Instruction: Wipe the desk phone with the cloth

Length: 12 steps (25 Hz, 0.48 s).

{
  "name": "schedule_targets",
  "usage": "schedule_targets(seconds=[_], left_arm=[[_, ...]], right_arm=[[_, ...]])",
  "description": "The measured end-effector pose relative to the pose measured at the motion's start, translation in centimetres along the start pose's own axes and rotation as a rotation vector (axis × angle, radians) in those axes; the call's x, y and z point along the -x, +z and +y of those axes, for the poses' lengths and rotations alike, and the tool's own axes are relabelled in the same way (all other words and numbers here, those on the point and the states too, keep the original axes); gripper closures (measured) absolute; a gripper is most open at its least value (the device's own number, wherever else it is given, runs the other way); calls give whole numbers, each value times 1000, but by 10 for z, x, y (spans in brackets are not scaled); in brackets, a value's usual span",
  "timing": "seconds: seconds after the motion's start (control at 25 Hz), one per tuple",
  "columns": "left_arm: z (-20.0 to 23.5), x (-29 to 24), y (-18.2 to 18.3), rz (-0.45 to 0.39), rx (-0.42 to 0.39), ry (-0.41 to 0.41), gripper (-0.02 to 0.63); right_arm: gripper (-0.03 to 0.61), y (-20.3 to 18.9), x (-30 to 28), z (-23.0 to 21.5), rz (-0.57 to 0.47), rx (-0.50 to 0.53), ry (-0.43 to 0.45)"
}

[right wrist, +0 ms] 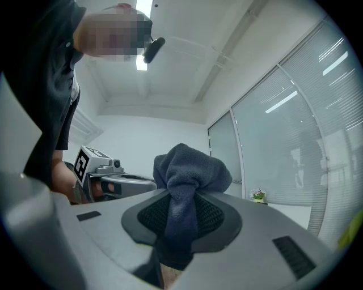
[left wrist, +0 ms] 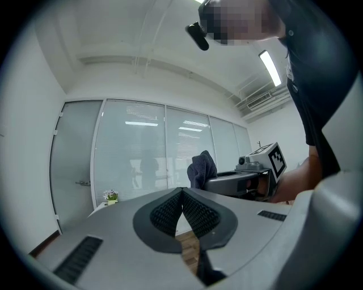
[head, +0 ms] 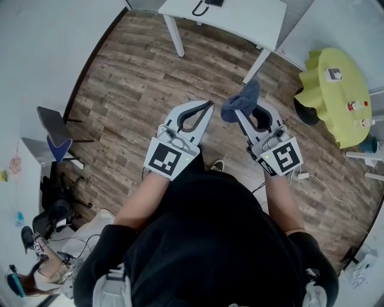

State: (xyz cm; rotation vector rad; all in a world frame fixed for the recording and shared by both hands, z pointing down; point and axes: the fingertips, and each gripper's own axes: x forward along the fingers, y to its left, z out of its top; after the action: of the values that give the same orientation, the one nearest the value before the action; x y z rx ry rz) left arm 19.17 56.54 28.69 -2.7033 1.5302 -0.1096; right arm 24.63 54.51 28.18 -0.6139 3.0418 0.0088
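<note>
Both grippers are held up over the wooden floor, pointing away from the person. My right gripper point(head: 239, 111) point(right wrist: 182, 199) is shut on a dark blue-grey cloth point(head: 241, 101) point(right wrist: 191, 169), which bunches up above its jaws. My left gripper point(head: 208, 105) point(left wrist: 181, 193) is shut with nothing between its pads. In the left gripper view the cloth point(left wrist: 202, 167) shows beside the right gripper point(left wrist: 241, 181). A dark desk phone point(head: 207, 5) with a cord sits on the white desk point(head: 243, 18) at the far top edge, mostly cropped. Neither gripper is near it.
A yellow-green round table point(head: 333, 99) with small items stands at the right. A dark chair point(head: 55, 128) is at the left by a wall. A white cable point(head: 336, 195) runs over the floor on the right. Glass partition walls point(left wrist: 142, 153) lie ahead.
</note>
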Motion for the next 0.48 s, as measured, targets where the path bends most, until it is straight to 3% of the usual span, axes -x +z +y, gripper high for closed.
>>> schedule_targets(seconds=[0.48], left_arm=[[135,-33,-20,-6,32,-55,603]], right_arm=[[471,-15,-129,-44,47,-4,-30]])
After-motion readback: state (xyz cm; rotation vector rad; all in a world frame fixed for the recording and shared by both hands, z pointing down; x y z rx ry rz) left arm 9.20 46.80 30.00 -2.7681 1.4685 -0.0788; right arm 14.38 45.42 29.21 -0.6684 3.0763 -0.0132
